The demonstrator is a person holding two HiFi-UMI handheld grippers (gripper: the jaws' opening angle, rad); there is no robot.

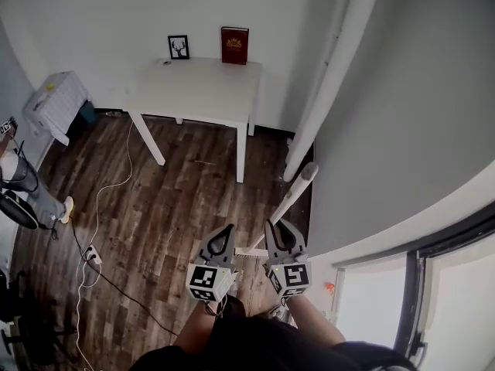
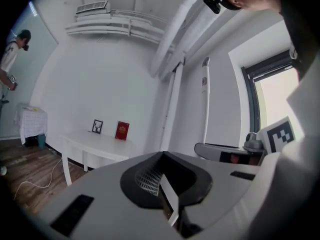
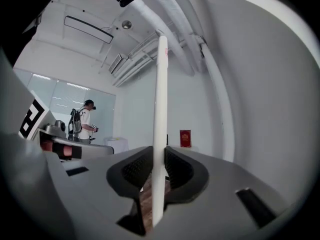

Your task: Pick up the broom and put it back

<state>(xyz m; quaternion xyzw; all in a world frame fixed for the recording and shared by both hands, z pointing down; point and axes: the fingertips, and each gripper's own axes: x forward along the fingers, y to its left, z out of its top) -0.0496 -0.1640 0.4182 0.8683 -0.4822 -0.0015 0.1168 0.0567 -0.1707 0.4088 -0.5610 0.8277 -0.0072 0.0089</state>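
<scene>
Broom with the long white pole (image 3: 160,99) is already picked up, pinched in the right gripper (image 3: 158,170), the left gripper (image 2: 164,183) is pressed together, and putting it back is still left.

Floor (image 1: 178,199): dark wood planks, a white cable (image 1: 108,185) trailing across.
Walls (image 1: 108,14): plain white.
Table (image 1: 201,87): white, against the far wall, framed picture (image 1: 179,47) and red book (image 1: 234,45) propped behind.
Window (image 1: 448,300): dark-framed, bright.
</scene>
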